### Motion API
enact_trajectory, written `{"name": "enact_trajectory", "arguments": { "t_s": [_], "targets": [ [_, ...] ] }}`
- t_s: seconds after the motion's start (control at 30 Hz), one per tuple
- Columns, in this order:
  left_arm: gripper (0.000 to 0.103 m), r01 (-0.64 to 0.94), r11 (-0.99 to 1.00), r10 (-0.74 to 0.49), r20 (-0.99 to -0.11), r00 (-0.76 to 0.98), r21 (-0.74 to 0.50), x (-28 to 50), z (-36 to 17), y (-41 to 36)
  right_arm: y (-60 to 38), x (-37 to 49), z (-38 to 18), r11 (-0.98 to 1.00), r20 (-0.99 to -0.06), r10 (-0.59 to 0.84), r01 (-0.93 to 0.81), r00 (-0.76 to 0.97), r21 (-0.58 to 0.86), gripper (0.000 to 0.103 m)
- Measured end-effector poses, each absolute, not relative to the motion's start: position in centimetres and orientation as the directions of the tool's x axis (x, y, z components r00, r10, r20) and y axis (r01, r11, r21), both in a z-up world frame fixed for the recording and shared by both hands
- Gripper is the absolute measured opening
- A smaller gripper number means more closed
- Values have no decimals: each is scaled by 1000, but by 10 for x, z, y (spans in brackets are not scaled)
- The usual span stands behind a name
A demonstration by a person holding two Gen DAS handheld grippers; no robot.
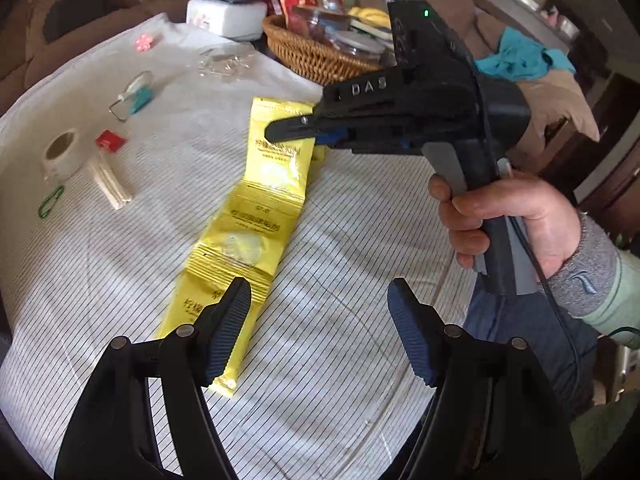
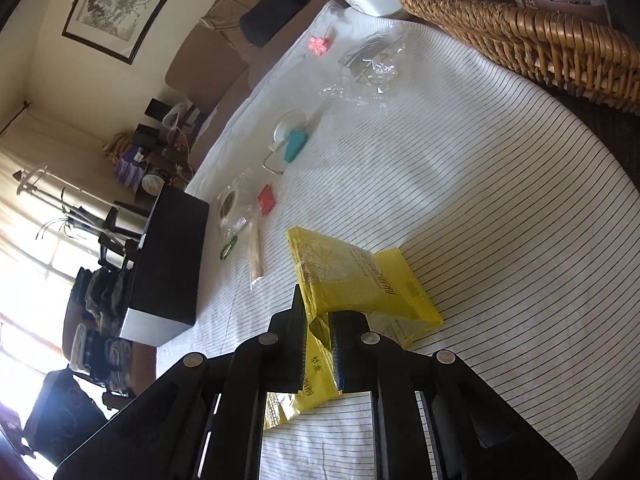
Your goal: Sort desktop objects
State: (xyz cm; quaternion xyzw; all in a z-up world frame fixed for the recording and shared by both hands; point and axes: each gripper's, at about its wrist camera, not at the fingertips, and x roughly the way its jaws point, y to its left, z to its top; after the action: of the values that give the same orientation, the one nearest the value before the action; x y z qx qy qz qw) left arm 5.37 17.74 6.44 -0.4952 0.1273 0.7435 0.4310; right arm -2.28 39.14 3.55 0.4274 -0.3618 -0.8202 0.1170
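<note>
On the striped cloth (image 1: 360, 240), glossy yellow joined sachets (image 1: 256, 220) lie crinkled.

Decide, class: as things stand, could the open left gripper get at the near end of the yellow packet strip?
Probably yes. The left gripper is open, and the yellow packet strip lies flat on the striped cloth, its near end by the left finger. The right gripper pinches only the far end.

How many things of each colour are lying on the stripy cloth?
Yellow: 1, the strip of sachets, pinched by the right gripper
Red: 1, the small red square
Pink: 1, the flower
Green: 1, the clip
Teal: 1, the teal piece
White: 1, the tape roll
Wood: 1, the stick bundle
Clear: 1, the plastic bag
Total: 8
</note>
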Motion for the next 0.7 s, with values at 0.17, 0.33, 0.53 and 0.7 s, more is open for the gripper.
{"name": "enact_trajectory", "arguments": {
  "t_s": [0.17, 0.33, 0.53, 0.7],
  "targets": [
    [68, -711, -637, 515, -851, -104, -298, 38, 33, 171, 397, -29, 26, -706, -644, -510, -150, -571, 692, 11],
    [67, -683, -647, 535, -840, -92, -338, 33, 32, 168, 422, -24, 32, -722, -705, -493, -212, -509, 658, 42],
    [67, -699, -642, 523, -847, -98, -316, 34, 33, 173, 456, 6, 90, -760, -650, -416, -150, -636, 633, 42],
    [67, -681, -649, 537, -839, -94, -339, 29, 32, 171, 411, -14, 104, -652, -503, -655, 85, -564, 753, 44]
  ]
}}
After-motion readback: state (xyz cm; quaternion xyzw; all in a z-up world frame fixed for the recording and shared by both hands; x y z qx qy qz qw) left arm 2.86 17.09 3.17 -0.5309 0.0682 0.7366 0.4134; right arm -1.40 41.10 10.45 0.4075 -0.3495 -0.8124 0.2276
